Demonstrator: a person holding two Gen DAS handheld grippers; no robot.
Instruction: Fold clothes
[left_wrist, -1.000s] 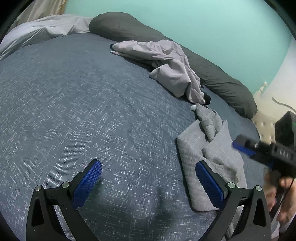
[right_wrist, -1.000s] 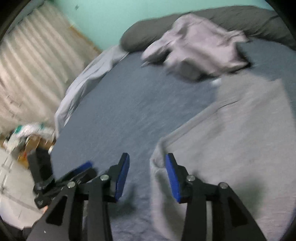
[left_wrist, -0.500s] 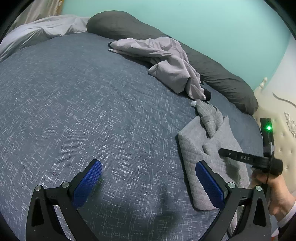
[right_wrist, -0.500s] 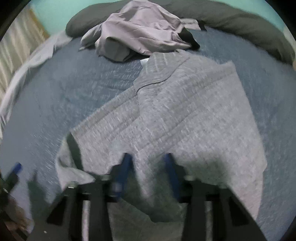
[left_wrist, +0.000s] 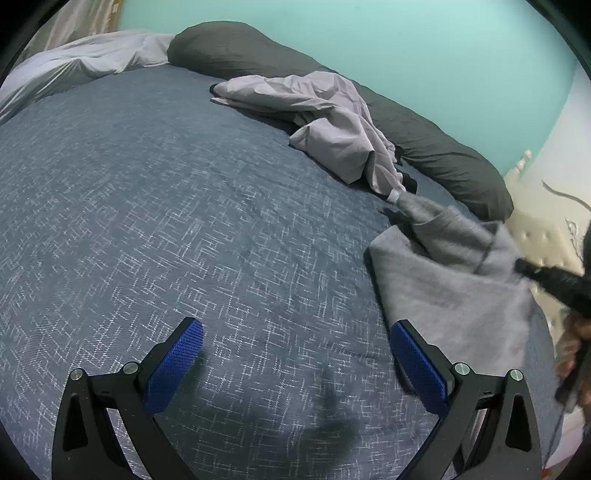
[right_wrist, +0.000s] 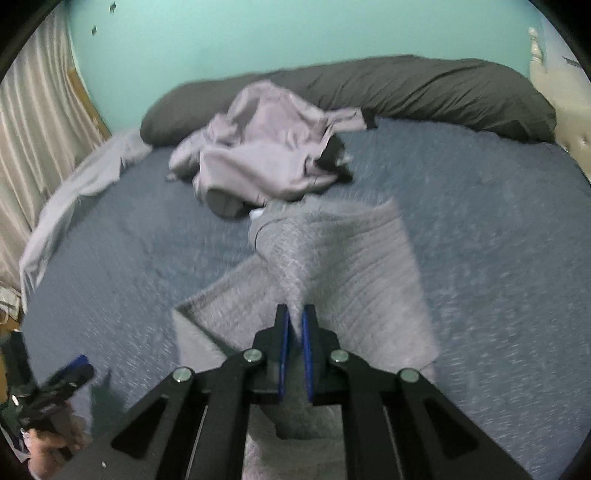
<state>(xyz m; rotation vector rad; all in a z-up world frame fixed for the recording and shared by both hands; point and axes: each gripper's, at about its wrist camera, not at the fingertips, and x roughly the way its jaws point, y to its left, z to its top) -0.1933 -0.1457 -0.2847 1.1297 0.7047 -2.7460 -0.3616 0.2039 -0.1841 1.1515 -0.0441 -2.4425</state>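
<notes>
A grey knitted garment (left_wrist: 443, 280) lies on the right side of the blue bedspread (left_wrist: 147, 221). In the right wrist view my right gripper (right_wrist: 295, 314) is closing, its blue pads pinching a raised ridge of that grey garment (right_wrist: 351, 258). From the left wrist view the right gripper (left_wrist: 522, 265) shows as a black tip at the garment's lifted far edge. My left gripper (left_wrist: 295, 326) hangs open over the bare bedspread with nothing between its fingers. Its right finger is just beside the garment's near corner. The left gripper (right_wrist: 70, 369) also appears blurred at the lower left.
A crumpled lilac garment (left_wrist: 332, 122) lies farther back, touching the grey one's far tip. A long dark pillow (left_wrist: 443, 147) runs along the teal wall. A pale sheet (left_wrist: 74, 66) is bunched at the far left, and a cream headboard (left_wrist: 535, 221) stands at the right.
My right gripper swung from the garment's left edge over its middle, shut on the fabric and pulled up a fold. The left gripper stayed open in place.
</notes>
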